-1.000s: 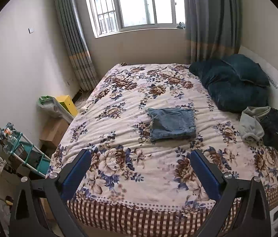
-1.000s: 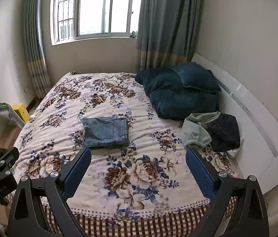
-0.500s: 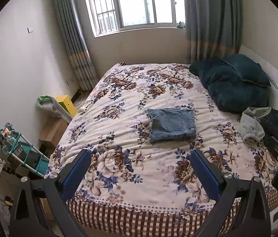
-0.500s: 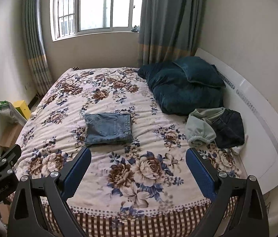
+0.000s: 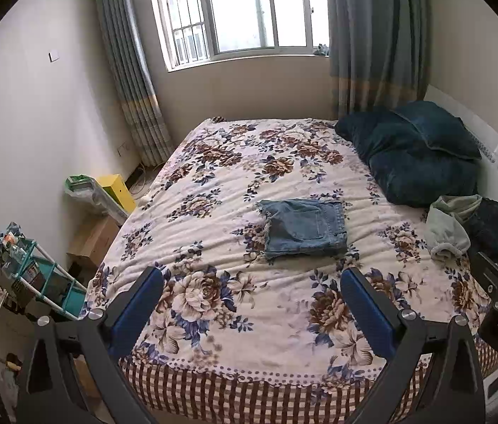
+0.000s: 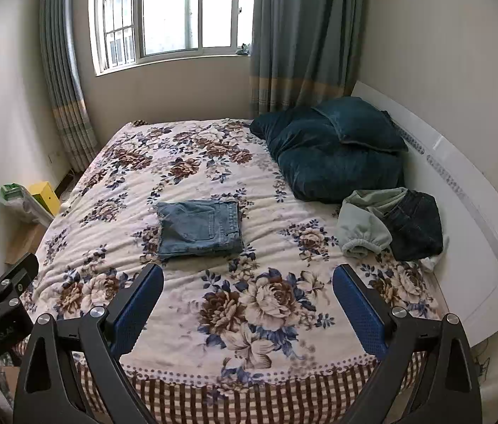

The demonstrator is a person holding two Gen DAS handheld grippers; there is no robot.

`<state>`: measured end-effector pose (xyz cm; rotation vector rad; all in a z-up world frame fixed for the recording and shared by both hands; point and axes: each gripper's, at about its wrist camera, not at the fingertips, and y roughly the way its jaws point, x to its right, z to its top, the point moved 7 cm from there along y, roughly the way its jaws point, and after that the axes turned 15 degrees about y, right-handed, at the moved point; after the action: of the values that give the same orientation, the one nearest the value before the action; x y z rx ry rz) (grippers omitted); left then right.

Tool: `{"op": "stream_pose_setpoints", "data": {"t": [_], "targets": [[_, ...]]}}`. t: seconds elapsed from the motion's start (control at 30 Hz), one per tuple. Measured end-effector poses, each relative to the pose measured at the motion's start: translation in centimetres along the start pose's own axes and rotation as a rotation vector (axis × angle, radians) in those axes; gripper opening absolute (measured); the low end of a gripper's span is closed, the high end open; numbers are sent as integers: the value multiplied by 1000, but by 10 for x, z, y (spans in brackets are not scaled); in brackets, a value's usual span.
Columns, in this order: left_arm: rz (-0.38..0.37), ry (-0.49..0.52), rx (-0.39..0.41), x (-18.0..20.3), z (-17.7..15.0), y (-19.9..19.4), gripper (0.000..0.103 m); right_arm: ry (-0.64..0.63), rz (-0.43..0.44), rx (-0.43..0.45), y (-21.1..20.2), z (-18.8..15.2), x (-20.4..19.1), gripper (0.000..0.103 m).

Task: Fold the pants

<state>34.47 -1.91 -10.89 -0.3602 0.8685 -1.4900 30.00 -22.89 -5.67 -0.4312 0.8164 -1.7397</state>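
- Both my tongs — left tongs [image 5: 250, 295] and right tongs [image 6: 247, 291] — have drifted back a little, spread wide, holding nothing.
- The folded pants [image 6: 199, 228] lie untouched mid-bed at twelve o'clock — the fold looks finished.

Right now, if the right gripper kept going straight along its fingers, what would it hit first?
Probably the floral bedspread. The right gripper is open and empty, aimed down at bare cover just short of the folded denim pants. Depth is hard to judge in the fisheye, so a flatter path might reach the pants instead.
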Motion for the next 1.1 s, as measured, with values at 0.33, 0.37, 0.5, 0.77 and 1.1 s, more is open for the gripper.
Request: {"op": "stream_pose_setpoints", "data": {"t": [0.33, 0.37, 0.5, 0.77, 1.1], "targets": [[-1, -1, 2, 0, -2, 0, 103, -9, -4, 1, 0, -1, -2, 99], [-4, -4, 1, 0, -2, 1, 103, -9, -2, -1, -1, 0, -1, 99], [-4, 0, 1, 0, -2, 1, 103, -12, -2, -2, -1, 1, -1, 99], [-4, -1, -3, -1, -5, 1, 103, -15, 3, -11, 2, -2, -1, 99], [-4, 0, -2, -2, -7, 4, 103, -13, 17, -18, 4, -4, 1, 99]]}}
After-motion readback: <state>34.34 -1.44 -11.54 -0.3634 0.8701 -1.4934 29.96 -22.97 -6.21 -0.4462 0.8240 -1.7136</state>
